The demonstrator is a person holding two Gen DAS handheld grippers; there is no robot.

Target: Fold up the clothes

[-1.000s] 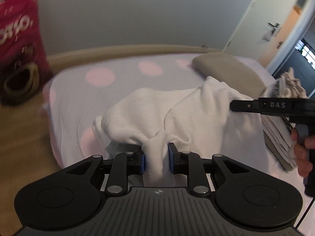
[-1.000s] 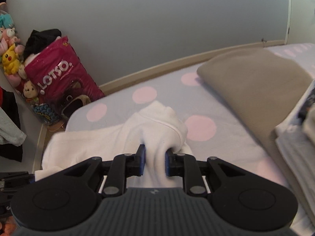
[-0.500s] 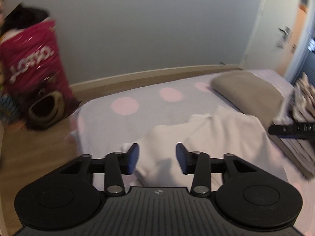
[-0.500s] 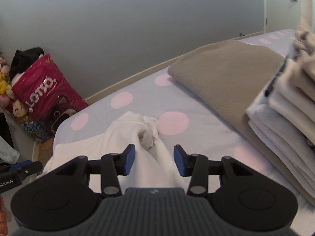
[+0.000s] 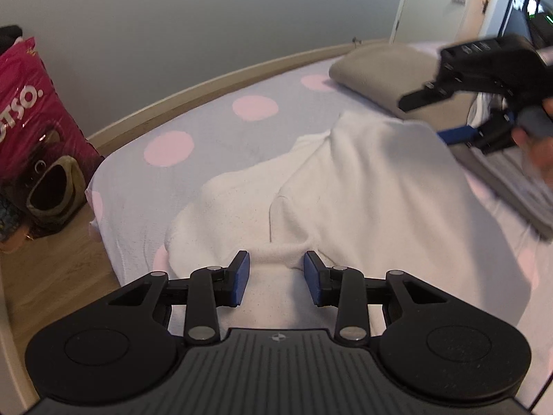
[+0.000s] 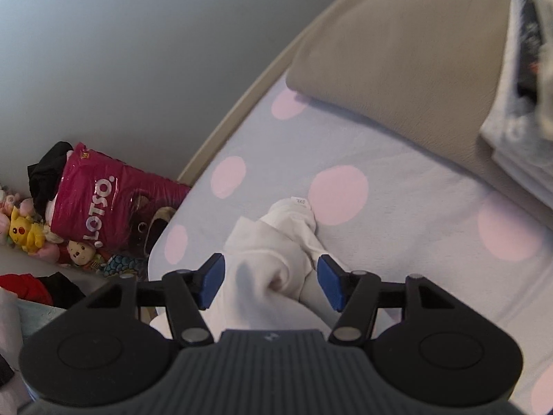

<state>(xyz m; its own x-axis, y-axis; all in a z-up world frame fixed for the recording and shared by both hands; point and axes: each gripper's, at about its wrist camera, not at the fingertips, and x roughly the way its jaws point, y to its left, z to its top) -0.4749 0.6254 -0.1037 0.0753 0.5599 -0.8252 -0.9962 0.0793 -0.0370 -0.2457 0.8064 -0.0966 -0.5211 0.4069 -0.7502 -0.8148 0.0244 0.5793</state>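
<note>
While white garment [image 5: 363, 186] lies half-folded on polka-dot bed [image 5: 214, 121], left gripper [image 5: 275, 273] hangs parted, gripping nothing; right gripper [image 6: 269, 282] opening, cloth between jaws, unpinched. Final folds, stacking remain.

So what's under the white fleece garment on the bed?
The white fleece garment lies on the lilac sheet with pink dots. Whatever else sits beneath it is covered.

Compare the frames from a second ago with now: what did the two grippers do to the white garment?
Both let go. The left gripper and right gripper were clamped on bunched folds of the white garment; now cloth lies between parted jaws, the right still opening. The garment has settled flatter on the bed. The brown blanket and pink bag are unchanged.
</note>
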